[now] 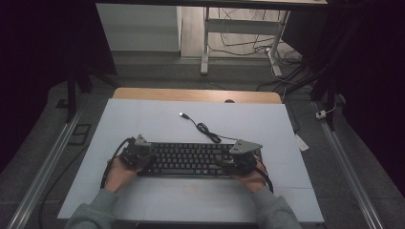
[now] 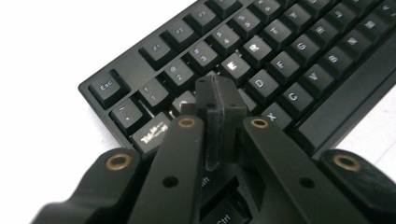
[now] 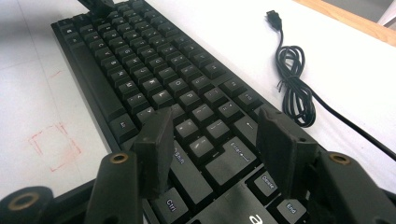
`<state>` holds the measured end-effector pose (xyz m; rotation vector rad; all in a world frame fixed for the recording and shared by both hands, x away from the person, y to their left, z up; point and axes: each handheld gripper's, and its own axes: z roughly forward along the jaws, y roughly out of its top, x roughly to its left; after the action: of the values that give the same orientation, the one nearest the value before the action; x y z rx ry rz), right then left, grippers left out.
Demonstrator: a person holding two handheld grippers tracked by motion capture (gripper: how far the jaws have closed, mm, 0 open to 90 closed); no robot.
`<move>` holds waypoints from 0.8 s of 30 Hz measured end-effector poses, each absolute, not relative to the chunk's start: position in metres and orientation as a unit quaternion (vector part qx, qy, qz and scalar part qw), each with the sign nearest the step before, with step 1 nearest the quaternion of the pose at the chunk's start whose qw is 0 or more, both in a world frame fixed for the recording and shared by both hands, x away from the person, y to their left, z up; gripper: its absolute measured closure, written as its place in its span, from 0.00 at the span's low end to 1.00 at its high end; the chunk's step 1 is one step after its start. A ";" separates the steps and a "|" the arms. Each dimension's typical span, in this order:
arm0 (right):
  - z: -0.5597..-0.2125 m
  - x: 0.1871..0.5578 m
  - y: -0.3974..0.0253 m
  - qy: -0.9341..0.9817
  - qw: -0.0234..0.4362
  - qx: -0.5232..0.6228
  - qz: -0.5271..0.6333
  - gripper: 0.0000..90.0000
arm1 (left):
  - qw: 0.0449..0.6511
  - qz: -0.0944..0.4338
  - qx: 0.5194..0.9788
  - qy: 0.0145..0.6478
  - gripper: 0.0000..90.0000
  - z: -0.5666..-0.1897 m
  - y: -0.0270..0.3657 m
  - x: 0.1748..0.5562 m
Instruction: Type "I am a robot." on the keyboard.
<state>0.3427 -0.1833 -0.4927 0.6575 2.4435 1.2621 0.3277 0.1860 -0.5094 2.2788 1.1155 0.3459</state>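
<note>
Nearest, the left gripper [image 2: 219,116] had its jaws pressed together over the keyboard's [image 1: 191,160] left end, near the Q key. The right gripper [image 3: 219,140] hung spread above Shift and Enter. The keyboard lay lengthwise along the table's [image 1: 143,119] near edge, its coiled cable [image 1: 207,130] beyond.

Keyboard [image 1: 191,160]: matt black plastic, keycaps smooth with pale printed legends. USB cable [image 3: 294,91]: glossy black rubbery sheath. Right gripper [image 3: 217,154]: matt black jaws, brass-coloured metal rivets. Desk mat [image 1: 143,124]: smooth white; bare wood strip [image 1: 191,94] along far edge.
</note>
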 end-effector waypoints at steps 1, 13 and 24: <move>-0.493 0.343 -0.183 0.853 0.157 0.230 0.441 0.51 | 0.286 0.128 0.853 0.417 0.99 -0.510 0.186 0.328; -0.493 0.343 -0.183 0.853 0.158 0.232 0.440 0.49 | 0.282 0.126 0.857 0.413 0.99 -0.511 0.184 0.328; -0.494 0.343 -0.182 0.856 0.156 0.232 0.436 0.49 | 0.280 0.122 0.858 0.413 0.99 -0.514 0.183 0.329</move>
<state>0.3430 -0.1821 -0.4939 0.6637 2.4503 1.2479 0.3290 0.1835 -0.5135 2.3016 1.1067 0.3279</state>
